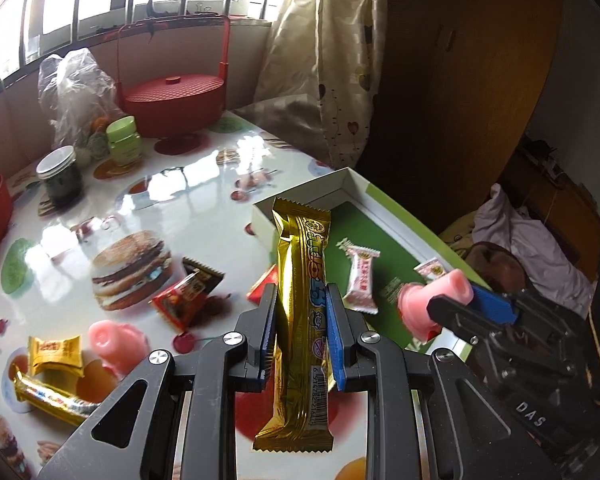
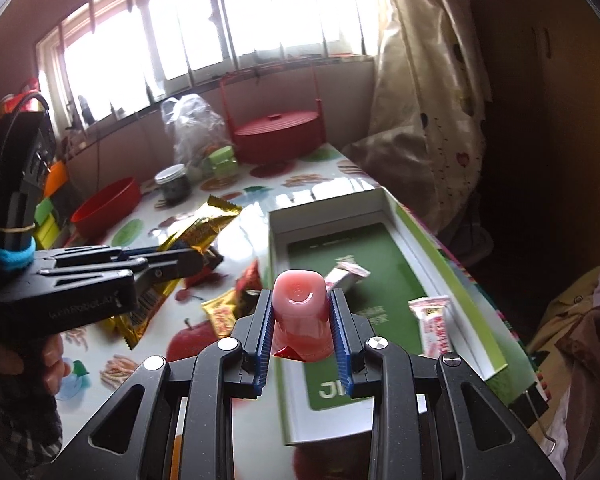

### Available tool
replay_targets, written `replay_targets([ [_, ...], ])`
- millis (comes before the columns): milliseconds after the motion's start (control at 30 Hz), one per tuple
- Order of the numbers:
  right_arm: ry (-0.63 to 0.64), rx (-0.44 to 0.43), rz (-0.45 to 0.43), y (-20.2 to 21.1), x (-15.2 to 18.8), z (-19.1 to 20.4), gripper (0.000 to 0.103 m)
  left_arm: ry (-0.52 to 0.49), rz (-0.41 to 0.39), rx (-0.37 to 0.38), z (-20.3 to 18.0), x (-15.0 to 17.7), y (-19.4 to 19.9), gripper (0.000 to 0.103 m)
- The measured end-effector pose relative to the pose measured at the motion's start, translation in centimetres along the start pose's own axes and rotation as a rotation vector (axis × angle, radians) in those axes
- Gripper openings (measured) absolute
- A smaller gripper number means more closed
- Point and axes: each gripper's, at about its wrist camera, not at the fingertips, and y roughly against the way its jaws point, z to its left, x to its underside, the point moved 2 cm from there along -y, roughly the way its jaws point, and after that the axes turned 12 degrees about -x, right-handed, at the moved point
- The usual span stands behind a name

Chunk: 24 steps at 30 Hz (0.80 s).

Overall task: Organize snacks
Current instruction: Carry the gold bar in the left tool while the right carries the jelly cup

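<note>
My left gripper (image 1: 302, 312) is shut on a long gold snack bar (image 1: 302, 280), held upright above the table beside the near left edge of the green-and-white box (image 1: 364, 196). My right gripper (image 2: 300, 312) is shut on a pink jelly cup (image 2: 299, 300), held over the near end of the box (image 2: 452, 276). That cup also shows in the left wrist view (image 1: 432, 300). Two pink-and-white candies (image 2: 350, 274) (image 2: 434, 324) lie inside the box. Loose on the table are a red packet (image 1: 180, 300), a gold candy (image 1: 56, 352), another gold bar (image 1: 48, 396) and a second pink jelly cup (image 1: 116, 344).
At the table's far end stand a red lidded basket (image 1: 176, 100), a clear plastic bag (image 1: 74, 88), a green jar (image 1: 123, 138) and a dark jar (image 1: 60, 176). A red bowl (image 2: 108, 208) sits at the left. A curtain (image 1: 332, 60) hangs behind the box.
</note>
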Motion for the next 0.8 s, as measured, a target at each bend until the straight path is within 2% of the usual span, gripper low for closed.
replay_targets([
  [267, -0.036, 0.021, 0.006, 0.2, 0.5, -2.0, 0.026, -0.004, 0.022, 0.03, -1.8, -0.9, -1.4, 0.024],
  [800, -0.07, 0.02, 0.062, -1.0, 2.7, -3.4, 0.026, -0.004, 0.074, 0.066, -4.0, -1.4, -4.4, 0.024],
])
